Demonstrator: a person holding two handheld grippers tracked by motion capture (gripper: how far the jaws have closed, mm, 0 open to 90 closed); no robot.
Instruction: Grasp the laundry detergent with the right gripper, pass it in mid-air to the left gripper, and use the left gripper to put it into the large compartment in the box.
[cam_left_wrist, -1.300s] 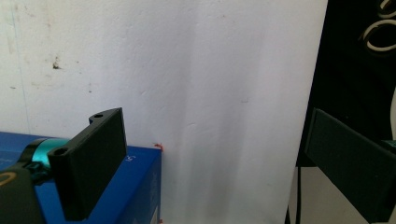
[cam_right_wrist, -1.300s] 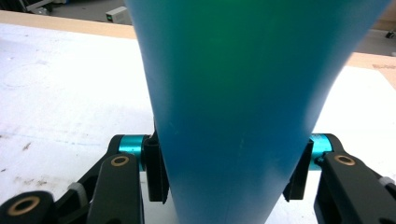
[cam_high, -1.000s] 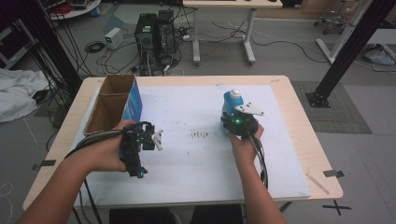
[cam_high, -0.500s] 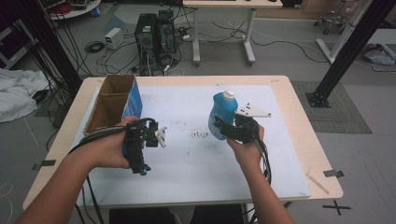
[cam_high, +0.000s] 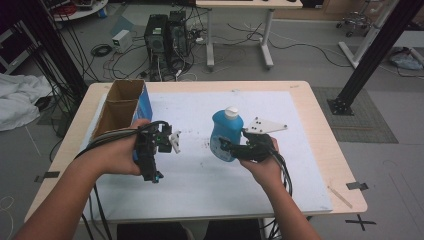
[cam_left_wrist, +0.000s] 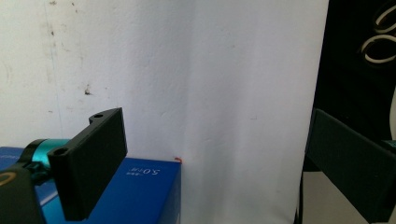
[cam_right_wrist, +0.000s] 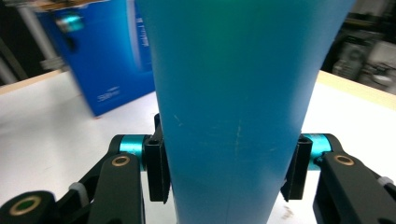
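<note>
Jaws of the right gripper (cam_high: 231, 148) pinch a blue bottle (cam_high: 225, 136) from both sides, clamped against its lower body. In the right gripper view the bottle (cam_right_wrist: 238, 93) rises between the two black jaws, each pressed flat to its smooth wall, and its body widens upward out of the frame. Seen from the high view, the bottle has a white cap (cam_high: 231, 112) and leans a little toward the far edge of the table, held above the white sheet (cam_high: 210, 175) that covers most of the tabletop. The grey three-cornered plate (cam_high: 265, 125) on top of the right gripper sits just beside the bottle, and black cables trail back along the person's right forearm.

The left gripper (cam_high: 167, 142) is held over the sheet, near the left part of the table, well apart from the bottle. Its jaws stand spread with nothing between them: the left gripper view shows one black jaw low at the left and the other at the right edge, with bare white sheet (cam_left_wrist: 210, 93) in the wide gap. A blue box (cam_left_wrist: 144, 191) lies under the left jaw in that view.

In the high view the same open cardboard box with a blue side (cam_high: 122, 107) stands at the left of the wooden table (cam_high: 320, 130), touching the sheet's edge. Small dark specks (cam_high: 206, 145) mark the sheet between the two grippers.
</note>
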